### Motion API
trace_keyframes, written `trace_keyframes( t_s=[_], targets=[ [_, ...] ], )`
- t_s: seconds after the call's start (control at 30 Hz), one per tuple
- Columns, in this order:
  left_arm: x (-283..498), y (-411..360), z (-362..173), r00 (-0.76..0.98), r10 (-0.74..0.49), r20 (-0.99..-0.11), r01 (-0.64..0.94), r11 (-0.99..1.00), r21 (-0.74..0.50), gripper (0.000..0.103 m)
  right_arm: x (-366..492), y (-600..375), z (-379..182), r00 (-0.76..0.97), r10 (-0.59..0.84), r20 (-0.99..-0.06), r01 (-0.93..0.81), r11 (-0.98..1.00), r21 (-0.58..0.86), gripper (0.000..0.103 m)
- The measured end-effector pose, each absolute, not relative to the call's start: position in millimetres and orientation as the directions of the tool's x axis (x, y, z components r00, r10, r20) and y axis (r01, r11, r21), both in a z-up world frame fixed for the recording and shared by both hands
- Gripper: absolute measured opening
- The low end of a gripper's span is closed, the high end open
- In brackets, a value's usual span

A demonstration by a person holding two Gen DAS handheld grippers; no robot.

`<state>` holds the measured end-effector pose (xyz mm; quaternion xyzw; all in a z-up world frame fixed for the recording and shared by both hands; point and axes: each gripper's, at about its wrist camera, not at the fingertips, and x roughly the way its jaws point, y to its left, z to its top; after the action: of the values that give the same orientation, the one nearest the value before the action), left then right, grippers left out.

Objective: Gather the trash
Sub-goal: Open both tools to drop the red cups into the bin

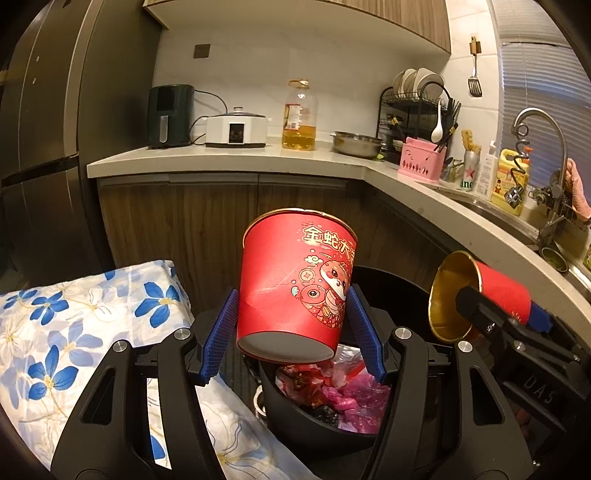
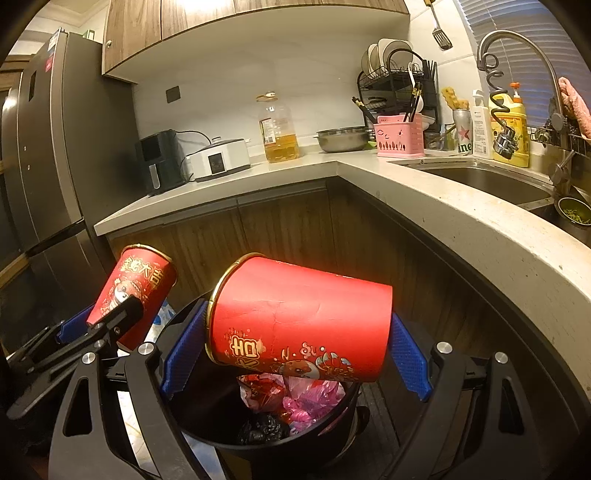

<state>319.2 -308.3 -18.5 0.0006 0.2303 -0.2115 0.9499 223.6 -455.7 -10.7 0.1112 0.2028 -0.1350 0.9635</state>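
Both views are dim and warm-toned. The strongest light comes from under the wall cabinet (image 2: pixel 255 33), washing out the white wall below it and leaving a glare patch on its underside. Below the counter (image 1: pixel 229 158) everything falls into shadow; the bin (image 2: pixel 207 435) interior is murky. The fridge (image 1: pixel 40 147) carries soft reflections. Fisheye distortion bends the counter edge into a curve, and black vignetting fills the corners. Distant items by the sink (image 2: pixel 476 181) look slightly soft, perhaps from noise.
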Motion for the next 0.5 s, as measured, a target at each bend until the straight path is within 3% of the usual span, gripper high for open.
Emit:
trace_keyframes(
  t_s=[0.3,0.5],
  targets=[
    [328.4,-319.2,-28.8,0.779,-0.436,-0.451,0.437,0.893,-0.108,0.060,238.8,-464.6,-8.7,0.888,-0.212,-0.407,0.303,0.937,0.174,0.087],
    [328.3,-314.0,-37.2,0.776,-0.432,-0.460,0.435,0.894,-0.106,0.076,243.4,-468.1,-6.4,0.892,-0.199,-0.406,0.297,0.935,0.193,0.090]
  ],
)
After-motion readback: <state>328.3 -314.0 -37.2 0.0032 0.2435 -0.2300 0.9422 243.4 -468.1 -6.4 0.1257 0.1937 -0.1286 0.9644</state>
